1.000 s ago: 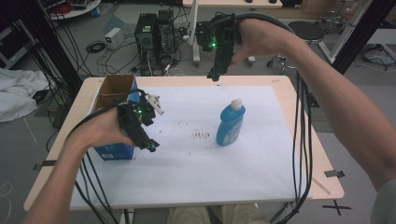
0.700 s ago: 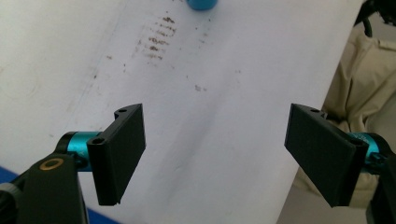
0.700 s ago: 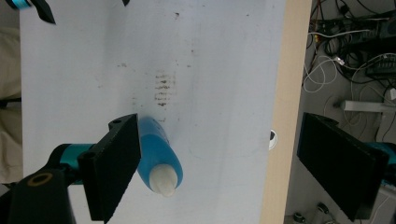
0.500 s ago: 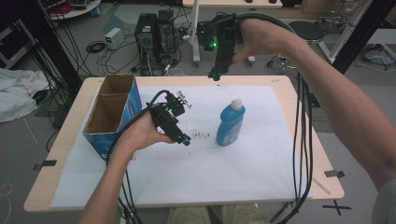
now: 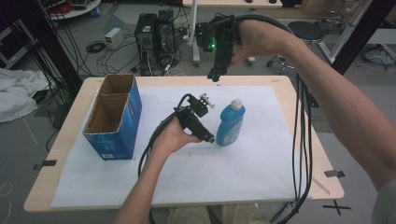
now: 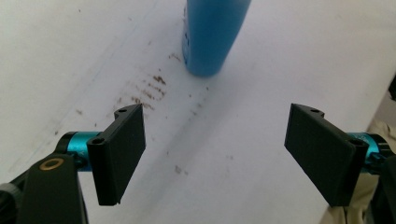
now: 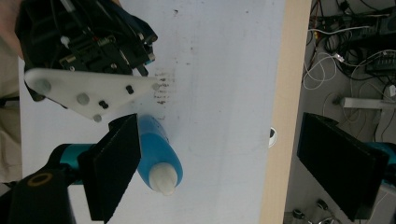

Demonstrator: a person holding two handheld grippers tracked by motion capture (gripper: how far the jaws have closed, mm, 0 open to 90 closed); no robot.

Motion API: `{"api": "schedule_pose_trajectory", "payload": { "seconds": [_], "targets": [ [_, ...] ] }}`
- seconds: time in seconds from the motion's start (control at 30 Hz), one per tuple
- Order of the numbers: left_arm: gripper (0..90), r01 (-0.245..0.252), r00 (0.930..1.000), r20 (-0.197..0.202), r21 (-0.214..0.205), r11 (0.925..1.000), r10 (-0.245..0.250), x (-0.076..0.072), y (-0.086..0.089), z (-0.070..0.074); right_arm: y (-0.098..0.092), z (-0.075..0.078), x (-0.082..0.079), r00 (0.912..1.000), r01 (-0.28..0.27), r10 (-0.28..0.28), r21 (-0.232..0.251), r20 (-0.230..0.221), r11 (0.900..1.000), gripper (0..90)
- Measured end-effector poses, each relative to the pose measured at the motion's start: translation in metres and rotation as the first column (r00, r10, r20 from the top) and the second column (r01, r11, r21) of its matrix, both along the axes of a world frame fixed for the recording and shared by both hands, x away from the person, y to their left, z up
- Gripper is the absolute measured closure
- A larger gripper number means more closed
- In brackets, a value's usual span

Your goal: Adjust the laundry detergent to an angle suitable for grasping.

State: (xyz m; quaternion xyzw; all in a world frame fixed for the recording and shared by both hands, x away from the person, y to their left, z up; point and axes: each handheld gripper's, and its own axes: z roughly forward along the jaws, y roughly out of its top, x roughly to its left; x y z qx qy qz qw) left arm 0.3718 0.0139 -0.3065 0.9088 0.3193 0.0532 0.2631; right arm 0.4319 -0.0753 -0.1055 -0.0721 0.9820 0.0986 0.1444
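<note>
Standing upright on the white sheet, the blue bottle (image 5: 230,123) has the left gripper (image 5: 210,139) at its 9 o'clock, jaws spread (nothing between them). The right gripper (image 5: 214,76) hangs at the bottle's 12 o'clock, jaws likewise spread and empty.

The bottle (image 5: 230,125) is bright blue with a white cap. The cardboard box (image 5: 113,117) is blue outside and plain brown inside its 2 compartments. The worktop (image 5: 299,84) is pale wood, covered by a white sheet (image 5: 261,163) speckled with small brown stains. Both the left gripper (image 6: 215,154) and the right gripper (image 7: 233,172) have black jaws on turquoise metal fittings.
</note>
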Motion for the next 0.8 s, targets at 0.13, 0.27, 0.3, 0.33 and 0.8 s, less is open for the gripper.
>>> {"api": "schedule_pose_trajectory", "payload": {
  "seconds": [0.13, 0.27, 0.3, 0.33, 0.8],
  "targets": [
    [20.5, -0.038, 0.9990, 0.024, -0.026, 0.9989, 0.039, 0.005, -0.011, -0.005, 0.001, -0.001, 0.000, 1.0000, -0.003, 0.003, -0.002, -0.001, 1.0000, 12.9],
    [20.5, -0.059, 0.9970, 0.046, -0.047, 0.9971, 0.061, 0.010, -0.025, -0.010, 0.002, -0.002, -0.001, 1.0000, -0.002, 0.002, -0.004, -0.001, 1.0000, 12.9],
    [20.5, -0.065, 0.9965, 0.049, -0.050, 0.9966, 0.068, 0.011, -0.028, -0.011, 0.002, -0.002, -0.001, 1.0000, -0.002, 0.002, -0.004, 0.000, 1.0000, 12.9],
    [20.5, -0.065, 0.9962, 0.056, -0.049, 0.9967, 0.068, 0.012, -0.031, -0.012, 0.003, -0.002, -0.001, 1.0000, -0.003, 0.003, -0.005, 0.000, 1.0000, 12.9],
    [20.5, -0.118, 0.9871, 0.098, -0.096, 0.9884, 0.127, 0.023, -0.053, -0.029, 0.006, -0.005, -0.004, 1.0000, -0.004, 0.004, -0.008, -0.001, 1.0000, 12.9]
  ]
}}
